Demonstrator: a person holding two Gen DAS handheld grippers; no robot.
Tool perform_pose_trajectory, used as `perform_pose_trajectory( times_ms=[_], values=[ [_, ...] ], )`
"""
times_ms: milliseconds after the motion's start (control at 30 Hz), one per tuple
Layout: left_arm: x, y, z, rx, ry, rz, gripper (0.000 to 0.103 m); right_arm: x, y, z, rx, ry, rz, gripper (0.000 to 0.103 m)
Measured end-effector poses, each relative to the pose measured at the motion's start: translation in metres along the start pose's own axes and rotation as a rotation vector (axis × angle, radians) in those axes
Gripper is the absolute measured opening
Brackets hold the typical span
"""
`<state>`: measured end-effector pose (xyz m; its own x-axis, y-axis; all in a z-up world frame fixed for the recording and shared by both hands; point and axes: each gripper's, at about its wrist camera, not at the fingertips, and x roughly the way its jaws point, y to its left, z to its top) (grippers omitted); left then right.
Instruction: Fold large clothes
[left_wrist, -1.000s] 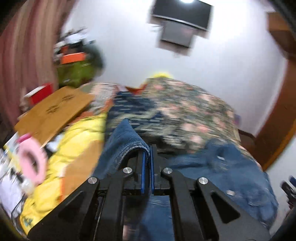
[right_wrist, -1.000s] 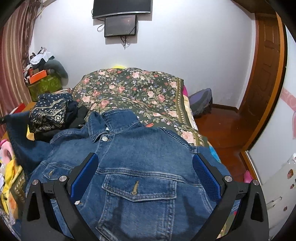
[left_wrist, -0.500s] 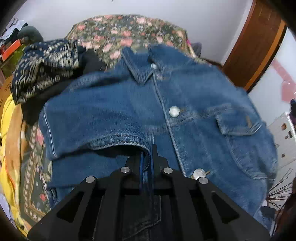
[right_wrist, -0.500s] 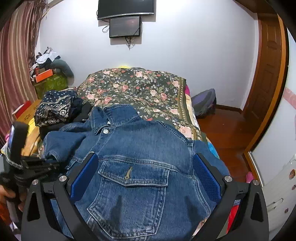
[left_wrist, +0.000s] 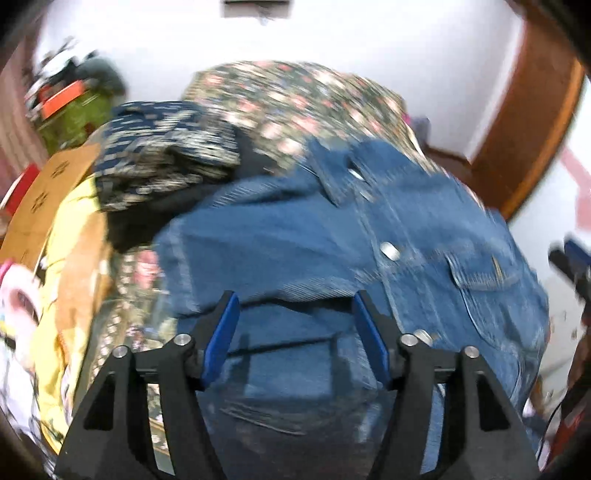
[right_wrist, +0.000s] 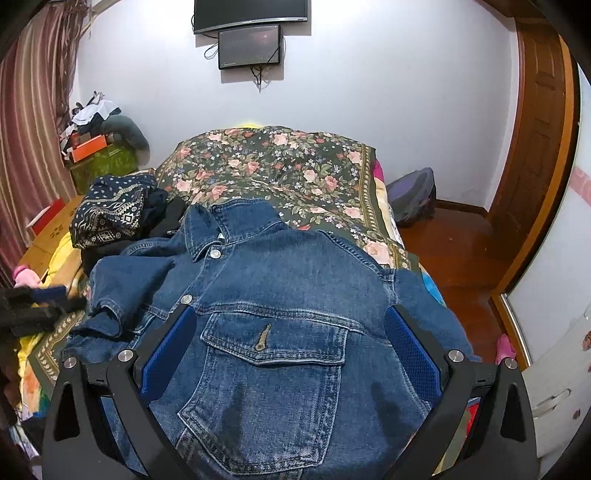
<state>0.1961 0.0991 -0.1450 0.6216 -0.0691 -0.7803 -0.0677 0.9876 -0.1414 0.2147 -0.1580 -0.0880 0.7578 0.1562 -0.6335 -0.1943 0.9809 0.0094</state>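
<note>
A blue denim jacket (right_wrist: 295, 288) lies front up on the bed, collar toward the far wall. Its left sleeve (right_wrist: 122, 284) lies folded in over the jacket's left side. The jacket also shows in the blurred left wrist view (left_wrist: 332, 251). My left gripper (left_wrist: 295, 325) is open and empty, just above the folded sleeve near the jacket's left edge. My right gripper (right_wrist: 288, 354) is open and empty, hovering over the chest pocket (right_wrist: 273, 343). The left gripper also shows in the right wrist view (right_wrist: 37, 306) at the left edge.
A floral bedspread (right_wrist: 280, 166) covers the bed. A pile of dark patterned clothes (right_wrist: 110, 214) sits at the jacket's upper left. Yellow cloth (left_wrist: 70, 258) and a cardboard box (left_wrist: 48, 199) lie left. A bag (right_wrist: 410, 195) and a wooden door (right_wrist: 535, 147) are right.
My left gripper carried the sleeve over onto the jacket, then opened and let it go, and has drawn back. The right gripper stayed open over the jacket.
</note>
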Motion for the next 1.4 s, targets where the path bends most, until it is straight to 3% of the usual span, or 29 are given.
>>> perform_pose_trajectory(
  times_ms=[100,200,467,600,700,800,900,933,1067,1133,1233,1400],
  values=[
    [0.007,0.038,0.008,-0.121,-0.012,0.053,0.065,0.002,0.003,0.0,-0.012,0.006,-0.002,0.101],
    [0.02,0.073,0.007,-0.239,0.017,0.05,0.065,0.004,0.005,0.0,-0.024,0.011,-0.01,0.101],
    [0.082,0.139,-0.018,-0.572,0.175,-0.114,0.065,0.014,0.006,0.0,-0.034,0.04,-0.021,0.101],
    [0.11,0.147,-0.027,-0.658,0.224,-0.179,0.065,0.017,0.005,-0.001,-0.043,0.051,-0.034,0.101],
    [0.127,0.153,-0.03,-0.74,0.238,-0.263,0.065,0.019,0.004,-0.001,-0.046,0.055,-0.045,0.101],
    [0.133,0.155,-0.028,-0.778,0.205,-0.291,0.059,0.021,0.002,-0.001,-0.043,0.06,-0.047,0.101],
    [0.131,0.151,-0.019,-0.726,0.173,-0.211,0.031,0.021,0.001,-0.002,-0.041,0.061,-0.044,0.101],
    [0.127,0.144,-0.013,-0.669,0.159,-0.15,0.024,0.021,0.002,-0.001,-0.044,0.058,-0.046,0.101],
    [0.092,0.099,0.017,-0.399,0.073,0.039,0.017,0.017,-0.002,-0.002,-0.048,0.038,-0.054,0.101],
    [0.07,0.077,0.032,-0.296,0.016,0.076,0.014,0.014,-0.007,-0.002,-0.04,0.027,-0.059,0.101],
    [0.031,0.045,0.061,-0.177,-0.082,0.073,0.012,0.009,-0.016,-0.001,-0.016,0.009,-0.059,0.101],
    [-0.024,-0.015,0.103,-0.029,-0.21,-0.015,0.011,-0.005,-0.038,-0.001,0.03,-0.032,-0.067,0.101]
  ],
)
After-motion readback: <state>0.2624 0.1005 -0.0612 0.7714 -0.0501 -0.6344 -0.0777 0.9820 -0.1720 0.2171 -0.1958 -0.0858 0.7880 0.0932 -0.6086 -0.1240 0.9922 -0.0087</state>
